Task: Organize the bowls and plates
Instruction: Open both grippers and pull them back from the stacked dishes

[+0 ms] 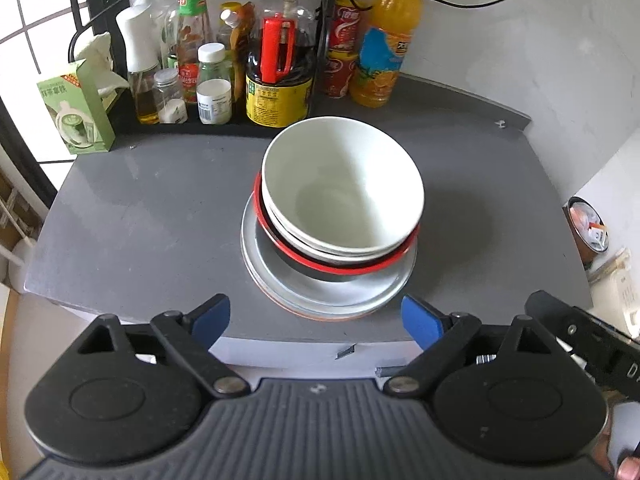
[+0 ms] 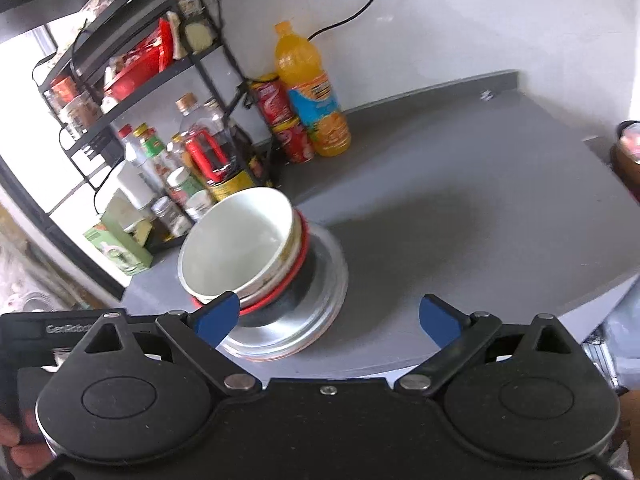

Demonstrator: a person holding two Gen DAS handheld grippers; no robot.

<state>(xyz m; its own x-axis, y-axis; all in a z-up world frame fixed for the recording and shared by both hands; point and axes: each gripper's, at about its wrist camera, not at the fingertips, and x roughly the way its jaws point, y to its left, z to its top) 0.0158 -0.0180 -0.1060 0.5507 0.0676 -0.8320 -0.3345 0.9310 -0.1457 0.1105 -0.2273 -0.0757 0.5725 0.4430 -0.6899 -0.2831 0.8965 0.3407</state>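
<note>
Stack location: the white bowl point(image 1: 342, 184) sat topmost in a nested stack near the middle of the grey countertop point(image 1: 140, 216).
Stack order: under the white bowl lay at least one further pale bowl, then a red-rimmed bowl point(image 1: 340, 266), then grey plates point(image 1: 320, 292) at the base; an orange edge showed beneath the lowest plate.
Stack attitude: the bowls leaned toward the back-left of the plates and were not centred on them.
Left gripper point(image 1: 316, 320): fingers spread wide, holding nothing, positioned at the near edge of the counter just short of the plates.
Right gripper point(image 2: 328, 316): fingers spread wide, empty; its left fingertip overlapped the stack in the right wrist view, but contact could not be confirmed.
Surroundings: condiment bottles point(image 1: 208, 64) and an orange drink bottle point(image 1: 386, 40) stood along the back, apart from the stack.
Progress: all visible dishes were already gathered into one pile, plates below and bowls above.
Remaining work: judged to be little; at most, centring the bowls.
</note>
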